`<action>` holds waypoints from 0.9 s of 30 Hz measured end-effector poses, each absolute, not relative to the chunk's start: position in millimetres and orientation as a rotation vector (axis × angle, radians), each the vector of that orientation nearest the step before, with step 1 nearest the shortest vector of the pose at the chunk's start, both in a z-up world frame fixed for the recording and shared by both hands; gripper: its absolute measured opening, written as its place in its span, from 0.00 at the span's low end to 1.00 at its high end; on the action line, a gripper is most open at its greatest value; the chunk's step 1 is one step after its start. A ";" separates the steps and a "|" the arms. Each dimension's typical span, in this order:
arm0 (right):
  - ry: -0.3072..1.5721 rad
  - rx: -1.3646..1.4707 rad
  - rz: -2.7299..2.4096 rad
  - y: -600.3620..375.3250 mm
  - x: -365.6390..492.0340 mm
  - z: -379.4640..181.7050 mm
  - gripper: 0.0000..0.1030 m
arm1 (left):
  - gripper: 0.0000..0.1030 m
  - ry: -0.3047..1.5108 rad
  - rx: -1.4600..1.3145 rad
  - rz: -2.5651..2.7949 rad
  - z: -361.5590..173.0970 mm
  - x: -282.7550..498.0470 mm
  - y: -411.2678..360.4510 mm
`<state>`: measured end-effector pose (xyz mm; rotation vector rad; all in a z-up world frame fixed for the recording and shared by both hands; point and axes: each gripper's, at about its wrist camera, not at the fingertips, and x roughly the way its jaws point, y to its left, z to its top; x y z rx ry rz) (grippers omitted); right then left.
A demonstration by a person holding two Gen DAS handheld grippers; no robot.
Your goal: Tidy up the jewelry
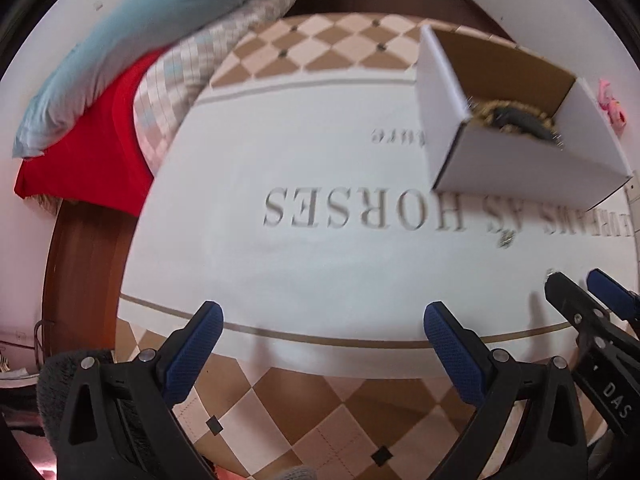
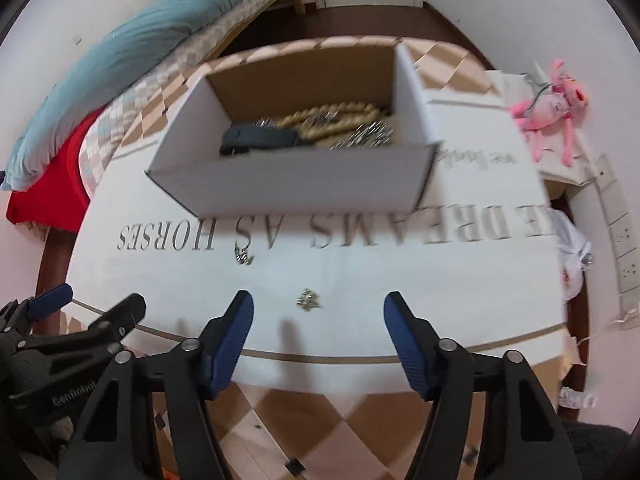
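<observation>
Right gripper [image 2: 319, 316] hangs above the white printed mat [image 2: 360, 280], jaws spread and gripping nothing, with a small gold trinket [image 2: 307, 300] on the mat just ahead, between its blue pads. Left gripper [image 1: 323, 320] is likewise spread and empty. A second trinket [image 2: 244, 257] lies nearer the white cardboard box [image 2: 296, 184], which holds heaped jewelry [image 2: 340, 124].

The white cloth [image 2: 360, 272] on the surface bore upside-down grey letters, "DREAMS AS HORSES". The left hand-held gripper [image 2: 84, 304] read "GenRobot"; the right hand-held gripper [image 1: 576, 292] "DAS".
</observation>
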<state>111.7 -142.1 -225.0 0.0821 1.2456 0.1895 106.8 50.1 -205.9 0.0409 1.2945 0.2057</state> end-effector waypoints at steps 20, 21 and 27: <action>1.160 0.167 0.095 -196.8 109.5 -213.3 0.06 | 0.90 1.233 -0.033 0.000 -204.9 134.7 -1.7; 1.157 0.166 0.088 -197.8 111.2 -210.8 0.06 | 0.83 1.229 -0.029 -0.014 -205.4 138.1 -8.3; 1.157 0.196 0.048 -213.2 119.1 -211.8 0.06 | 0.66 1.231 0.007 -0.036 -212.2 153.1 -31.8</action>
